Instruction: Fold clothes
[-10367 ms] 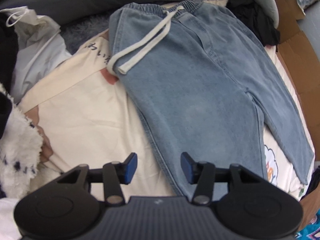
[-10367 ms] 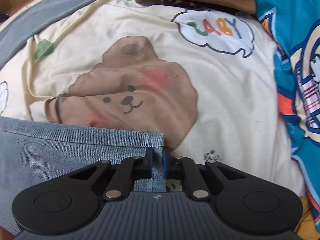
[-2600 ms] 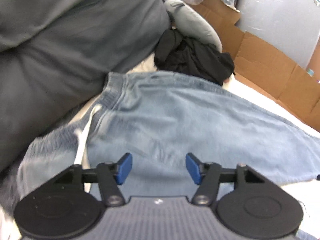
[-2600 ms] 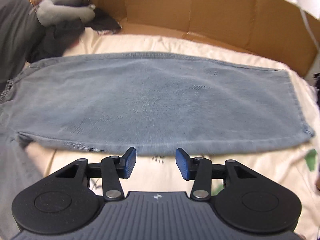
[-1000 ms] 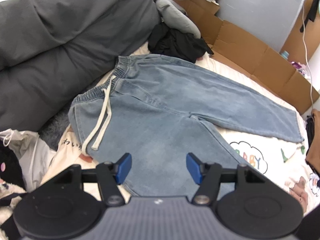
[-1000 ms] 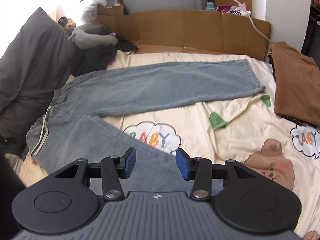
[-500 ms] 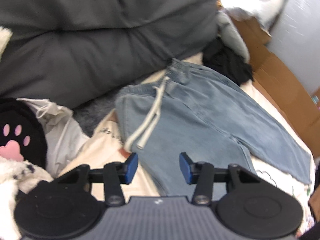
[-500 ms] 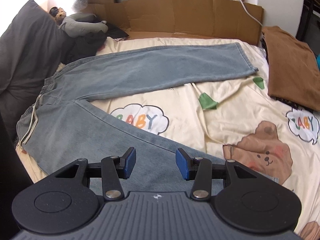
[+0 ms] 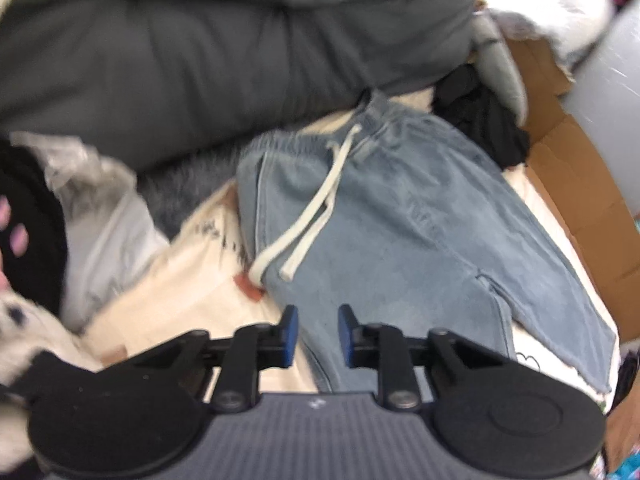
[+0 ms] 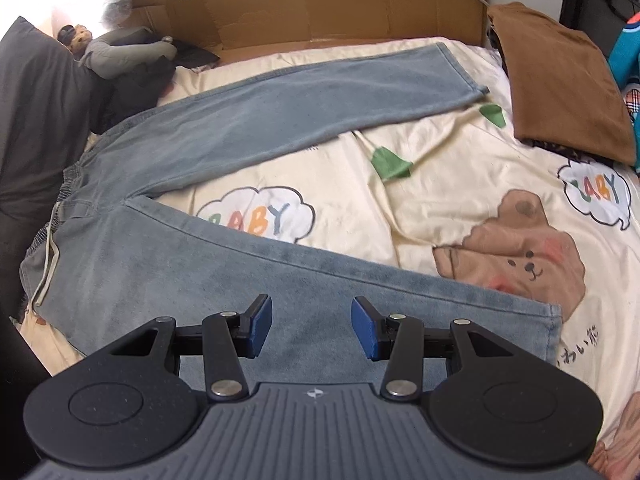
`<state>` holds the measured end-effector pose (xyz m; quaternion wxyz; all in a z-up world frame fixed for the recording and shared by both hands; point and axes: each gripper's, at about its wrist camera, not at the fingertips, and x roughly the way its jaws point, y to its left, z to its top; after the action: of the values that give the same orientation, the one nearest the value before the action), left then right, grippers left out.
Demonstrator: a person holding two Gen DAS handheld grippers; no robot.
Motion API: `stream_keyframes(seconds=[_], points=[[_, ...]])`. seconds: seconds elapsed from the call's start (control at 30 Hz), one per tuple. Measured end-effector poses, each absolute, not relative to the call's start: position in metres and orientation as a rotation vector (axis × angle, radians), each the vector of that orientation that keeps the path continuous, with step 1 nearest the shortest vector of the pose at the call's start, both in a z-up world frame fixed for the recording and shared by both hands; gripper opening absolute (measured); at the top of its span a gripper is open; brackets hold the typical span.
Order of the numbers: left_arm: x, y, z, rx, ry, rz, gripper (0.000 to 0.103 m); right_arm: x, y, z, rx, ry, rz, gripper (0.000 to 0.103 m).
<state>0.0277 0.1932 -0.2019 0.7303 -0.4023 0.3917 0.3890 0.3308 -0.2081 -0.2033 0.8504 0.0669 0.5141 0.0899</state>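
Now your left gripper [image 9: 314, 335] has been closing, holding nothing; right gripper [image 10: 312, 327] is wide. Next, grab the jeans [image 10: 168, 280] side and fold.

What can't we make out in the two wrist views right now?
- Left wrist: jeans near leg below the knee, hidden behind the left gripper.
- Right wrist: outer edge of the near leg, hidden behind the right gripper.
- Left wrist: print on the bedsheet, motion-blurred.
- Neither view shows any fabric contact.

You are working in a home bedroom: cartoon-print bedsheet [image 10: 460, 208], grey duvet [image 9: 224, 48] at its head, clothes [image 10: 560, 92] and cardboard [image 10: 320, 4] along its edge.
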Motion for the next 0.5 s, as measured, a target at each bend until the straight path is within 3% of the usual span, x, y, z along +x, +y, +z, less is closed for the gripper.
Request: stream_keyframes(seconds=[0.07, 0.5], points=[[0.031, 0.196, -0.222, -0.94, 0.878, 0.865, 0.013, 0.33, -0.211, -0.205, 0.127, 1.09, 0.176, 0.052], [0.056, 0.199, -0.313, -1.055, 0.968, 0.867, 0.013, 0.321, -0.235, -0.24, 0.17, 1.188, 0.045, 0.051]])
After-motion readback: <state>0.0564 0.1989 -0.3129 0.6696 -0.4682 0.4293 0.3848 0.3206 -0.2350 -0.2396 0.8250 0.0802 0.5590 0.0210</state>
